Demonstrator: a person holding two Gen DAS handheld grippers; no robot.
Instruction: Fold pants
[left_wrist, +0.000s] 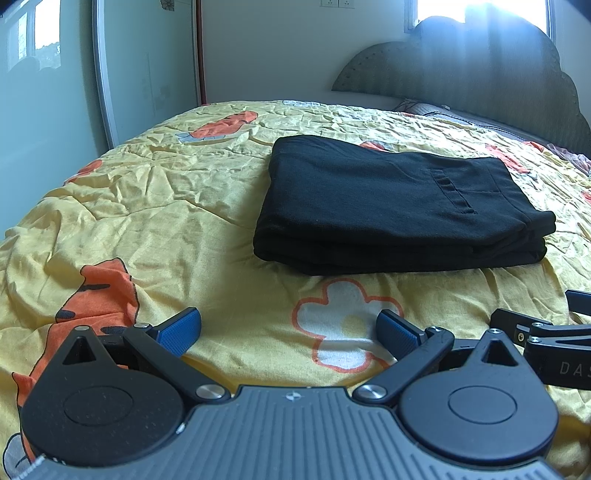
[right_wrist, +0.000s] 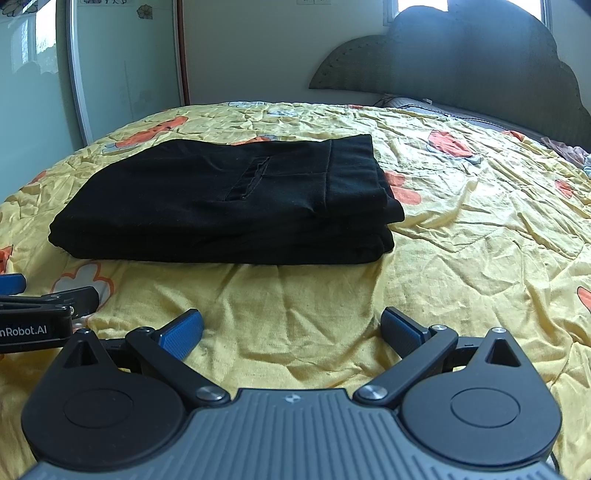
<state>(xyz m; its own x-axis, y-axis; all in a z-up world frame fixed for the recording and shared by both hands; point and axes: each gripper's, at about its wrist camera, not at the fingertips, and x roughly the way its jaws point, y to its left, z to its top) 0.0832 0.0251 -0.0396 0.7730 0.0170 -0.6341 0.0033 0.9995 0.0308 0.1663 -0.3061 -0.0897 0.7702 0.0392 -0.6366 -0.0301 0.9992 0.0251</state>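
Left wrist view: The left gripper (left_wrist: 290, 330), a black two-finger tool with blue ribbed pads (left_wrist: 181, 326), sits low over the bed with its jaws spread wide and nothing between them. Beneath it lies the wrinkled yellow bedspread with orange and white cartoon prints (left_wrist: 147, 206); a white flower shape outlined in orange (left_wrist: 343, 325) shows between the two fingers. The black pants (left_wrist: 391, 206) lie folded into a compact, layered rectangle on the bedspread, ahead of the gripper and to the right of centre, well apart from the fingertips. A stitched pocket opening (left_wrist: 452, 195) faces up on the top layer. The folded edges stack along the near side. At the right edge, part of the right gripper (left_wrist: 539, 332) enters the view; its black body bears white lettering. Its jaw state cannot be judged from this view. Behind the bed stand a grey scalloped padded headboard (left_wrist: 480, 74) and a pale sliding wardrobe door with a metal frame (left_wrist: 147, 66).

Right wrist view: The right gripper (right_wrist: 291, 328) is likewise released, jaws wide apart, empty, resting low over bare bedspread (right_wrist: 461, 240). The folded pants (right_wrist: 229, 206) lie ahead and left of centre, apart from the fingertips, with the pocket opening (right_wrist: 249, 181) on top and the layered edges toward the camera. At the left edge, the left gripper (right_wrist: 48, 306) shows one blue pad and a black finger, with its lettered body just beside the near finger of the right gripper. The headboard (right_wrist: 461, 62) rises at the far right.
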